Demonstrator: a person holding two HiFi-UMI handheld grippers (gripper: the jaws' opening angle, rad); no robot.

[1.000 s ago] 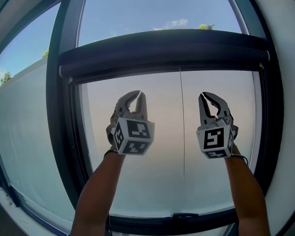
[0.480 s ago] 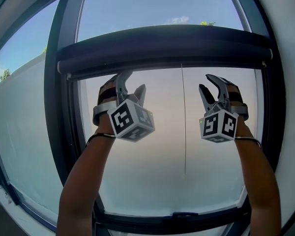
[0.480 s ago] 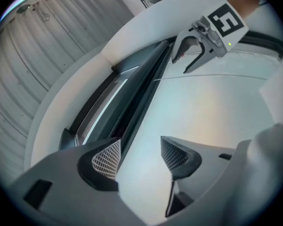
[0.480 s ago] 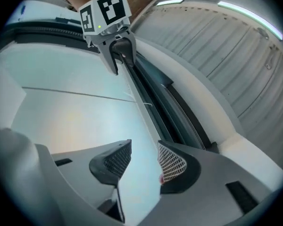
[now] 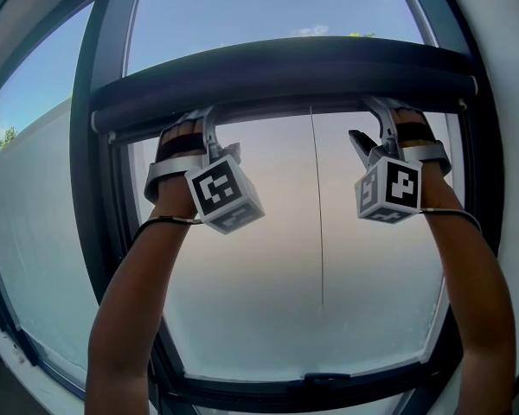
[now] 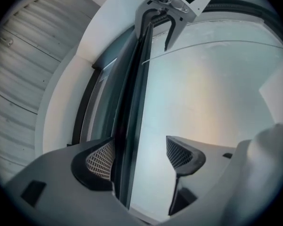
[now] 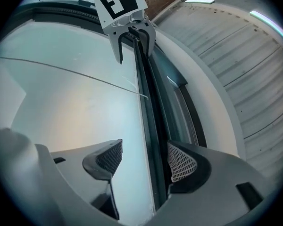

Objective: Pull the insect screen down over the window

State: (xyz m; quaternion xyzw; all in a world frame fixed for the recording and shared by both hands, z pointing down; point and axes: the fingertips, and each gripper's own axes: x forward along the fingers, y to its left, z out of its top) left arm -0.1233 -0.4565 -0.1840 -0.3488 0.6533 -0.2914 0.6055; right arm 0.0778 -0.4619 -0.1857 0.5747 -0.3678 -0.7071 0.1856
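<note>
Both the left tool (image 5: 205, 132) and right tool (image 5: 374, 130) have just spread, straddling the screen's bottom bar (image 5: 277, 107)

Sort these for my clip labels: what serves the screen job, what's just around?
Job: screen bar; left gripper and right gripper, jaws just opening wide, bar between them; window frame.
Around: white wall outside; sky; tree.

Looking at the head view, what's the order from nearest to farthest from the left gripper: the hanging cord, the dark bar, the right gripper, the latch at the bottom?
1. Dark bar, across the top, between the left gripper fingers, which have just been opening.
2. Hanging cord, centre pane.
3. Right gripper, at the right.
4. Latch, bottom frame.
</note>
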